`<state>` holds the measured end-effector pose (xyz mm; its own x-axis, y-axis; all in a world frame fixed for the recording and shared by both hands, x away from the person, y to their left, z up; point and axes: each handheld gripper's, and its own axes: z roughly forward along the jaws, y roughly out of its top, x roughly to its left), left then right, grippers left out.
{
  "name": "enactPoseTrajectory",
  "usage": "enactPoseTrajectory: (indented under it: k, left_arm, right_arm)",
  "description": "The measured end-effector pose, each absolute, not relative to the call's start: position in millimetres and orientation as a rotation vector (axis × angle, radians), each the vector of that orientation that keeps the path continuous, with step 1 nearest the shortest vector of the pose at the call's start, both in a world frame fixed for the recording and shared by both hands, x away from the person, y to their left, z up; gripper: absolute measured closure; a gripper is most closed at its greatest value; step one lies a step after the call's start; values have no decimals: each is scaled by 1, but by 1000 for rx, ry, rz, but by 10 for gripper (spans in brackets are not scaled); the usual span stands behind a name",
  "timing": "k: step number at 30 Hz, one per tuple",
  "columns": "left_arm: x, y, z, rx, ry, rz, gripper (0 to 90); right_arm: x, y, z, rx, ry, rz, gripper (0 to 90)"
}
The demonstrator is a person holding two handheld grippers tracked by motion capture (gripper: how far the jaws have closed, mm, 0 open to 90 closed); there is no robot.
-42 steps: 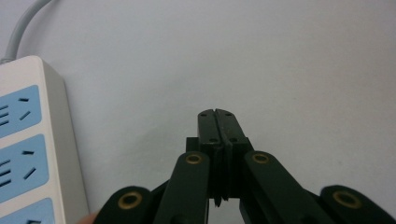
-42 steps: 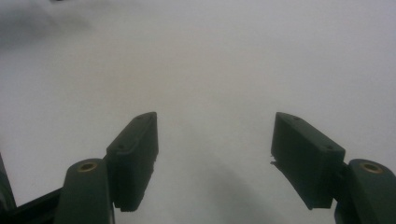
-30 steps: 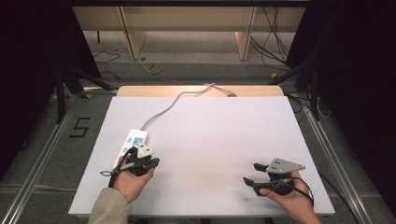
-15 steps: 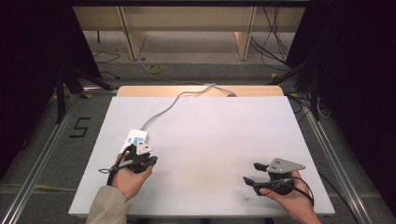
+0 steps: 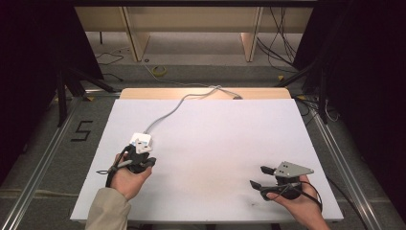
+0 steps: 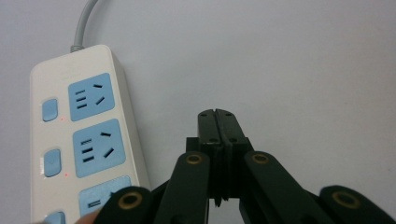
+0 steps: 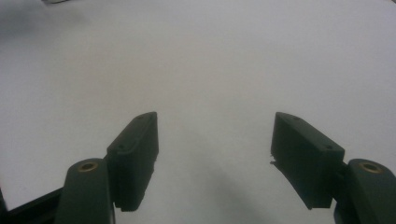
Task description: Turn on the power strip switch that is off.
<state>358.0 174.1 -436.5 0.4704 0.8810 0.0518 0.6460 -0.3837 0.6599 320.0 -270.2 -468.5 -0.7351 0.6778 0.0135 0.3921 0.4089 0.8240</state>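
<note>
the left tongs (image 6: 218, 114) are pressed together with nothing between them, and the right tongs (image 7: 215, 154) stand wide apart over the bare counter (image 5: 220, 129). compared with one second ago, the left tongs have moved up along the strip (image 6: 77, 135), so in the high view the hand (image 5: 129, 175) and the tongs (image 5: 143, 152) now cover the near part of it and less white shows. the right tongs (image 5: 261, 177) have stayed in the same place near the front right edge.

the strip is a long white plastic box with rounded corners. it lies on the left part of the counter, just beside the left tongs. in the left gripper view i count three light blue socket faces and three small blue buttons on it; the lowest ones are cut by the edge. one grey cord (image 5: 177, 105) goes from its far end in a curve to the back edge. the counter is flat, matt and white. there are two tongs, both black.
</note>
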Motion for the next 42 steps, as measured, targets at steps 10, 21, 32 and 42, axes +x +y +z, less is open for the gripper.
enactPoseTrajectory:
  k: [10, 21, 32, 42]
  left_arm:
    - [362, 179, -434, 2160, 1284, 541, 897]
    - [363, 180, -434, 2185, 1287, 556, 897]
    - [365, 187, -431, 2177, 1332, 554, 897]
    - [367, 196, -428, 2169, 1370, 549, 897]
  right_arm:
    - [321, -271, -468, 930, 2339, 1245, 330]
    - [321, -271, -468, 937, 2340, 1251, 329]
    - [321, -271, -468, 935, 2341, 1248, 329]
    - [321, -270, -468, 928, 2341, 1241, 329]
